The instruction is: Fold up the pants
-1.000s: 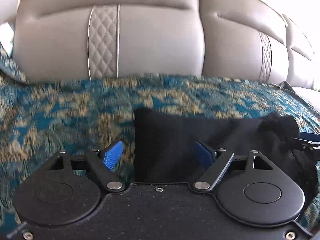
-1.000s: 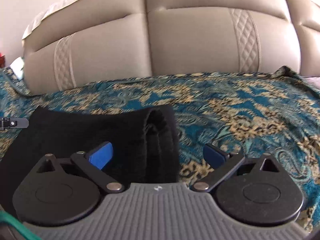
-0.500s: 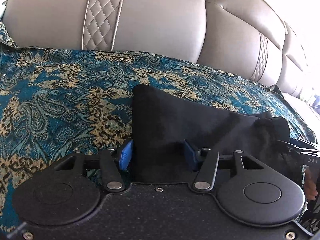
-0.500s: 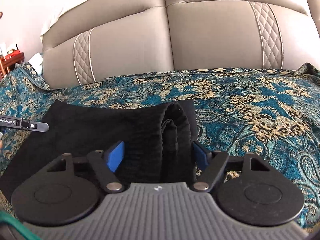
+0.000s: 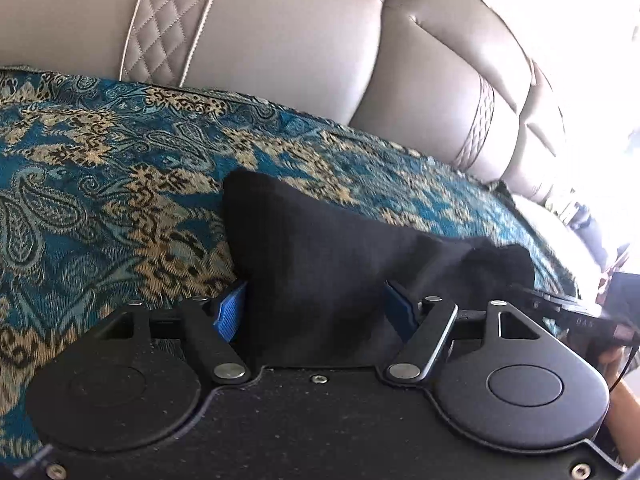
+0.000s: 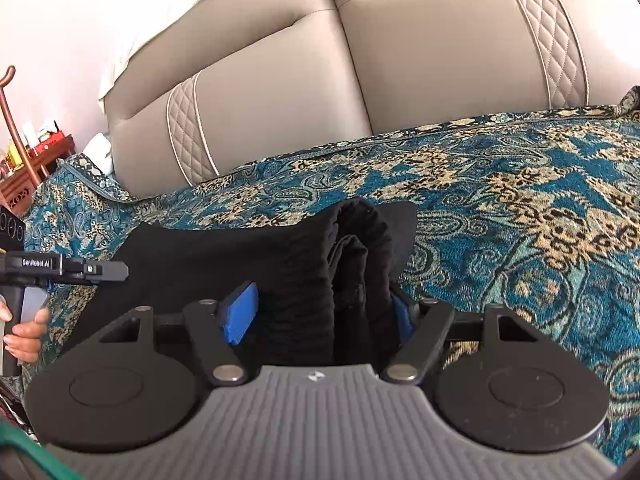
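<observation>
Black pants (image 5: 320, 248) lie folded on the teal and gold paisley cover (image 5: 100, 200). My left gripper (image 5: 316, 312) has their left end bunched between its blue pads (image 5: 230, 312); the cloth touches both pads and the jaws are opening. In the right wrist view the thick rolled fold of the pants (image 6: 352, 264) fills my right gripper (image 6: 324, 312), whose jaws are closing; the right pad is mostly hidden by cloth. A hand (image 6: 24, 332) holds the left tool's handle at the left edge.
A beige leather sofa back (image 6: 400, 60) rises just behind the cover. The patterned cover (image 6: 540, 208) runs wide to the right of the pants. A wooden side table (image 6: 28, 160) with small items stands far left.
Both grippers have tipped down and drawn closer to the pants. Their jaws narrowed from wide apart onto the cloth. The left pair then widened a little.
</observation>
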The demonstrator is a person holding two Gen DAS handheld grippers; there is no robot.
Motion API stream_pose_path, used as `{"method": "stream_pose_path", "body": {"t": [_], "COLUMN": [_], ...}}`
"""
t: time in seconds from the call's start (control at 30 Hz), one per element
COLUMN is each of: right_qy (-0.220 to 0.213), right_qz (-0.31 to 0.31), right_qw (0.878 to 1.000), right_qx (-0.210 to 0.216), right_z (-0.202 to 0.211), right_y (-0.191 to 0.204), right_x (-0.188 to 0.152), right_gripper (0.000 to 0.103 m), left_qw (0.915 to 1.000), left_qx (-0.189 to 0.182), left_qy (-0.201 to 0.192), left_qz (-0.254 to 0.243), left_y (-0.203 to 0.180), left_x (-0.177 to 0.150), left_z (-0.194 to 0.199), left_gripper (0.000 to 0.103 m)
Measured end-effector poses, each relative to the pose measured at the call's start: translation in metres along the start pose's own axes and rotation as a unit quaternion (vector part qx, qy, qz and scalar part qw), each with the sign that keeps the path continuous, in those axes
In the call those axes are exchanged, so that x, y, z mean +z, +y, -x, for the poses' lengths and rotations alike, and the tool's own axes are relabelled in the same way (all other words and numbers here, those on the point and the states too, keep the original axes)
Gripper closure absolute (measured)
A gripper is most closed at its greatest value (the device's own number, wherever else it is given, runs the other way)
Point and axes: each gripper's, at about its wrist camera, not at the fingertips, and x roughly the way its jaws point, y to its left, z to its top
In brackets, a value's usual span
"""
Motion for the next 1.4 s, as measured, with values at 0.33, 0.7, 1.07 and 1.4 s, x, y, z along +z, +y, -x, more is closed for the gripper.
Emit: {"method": "stream_pose_path", "body": {"t": [0.33, 0.7, 1.07, 1.4], "right_qy": [0.001, 0.001, -0.001, -0.047], "right_qz": [0.004, 0.022, 0.009, 0.024], "right_qw": [1.000, 1.000, 1.000, 0.997], "right_qx": [-0.010, -0.019, -0.025, -0.049], "right_z": [-0.016, -0.019, -0.024, -0.065], "right_y": [0.001, 0.010, 0.036, 0.086], "right_x": [0.009, 0.006, 0.005, 0.042], "right_gripper": [0.033, 0.033, 0.063, 0.071], "left_qw": [0.9952, 0.9917, 0.9464, 0.9366], "left_qx": [0.041, 0.076, 0.247, 0.287], "left_qy": [-0.028, -0.045, -0.120, -0.145], "left_qz": [-0.084, -0.093, -0.170, -0.139], "left_y": [-0.022, -0.028, -0.070, -0.039], "left_x": [-0.001, -0.010, -0.036, 0.024], "left_z": [-0.024, -0.018, -0.006, -0.004], "left_gripper": [0.001, 0.019, 0.091, 0.093]}}
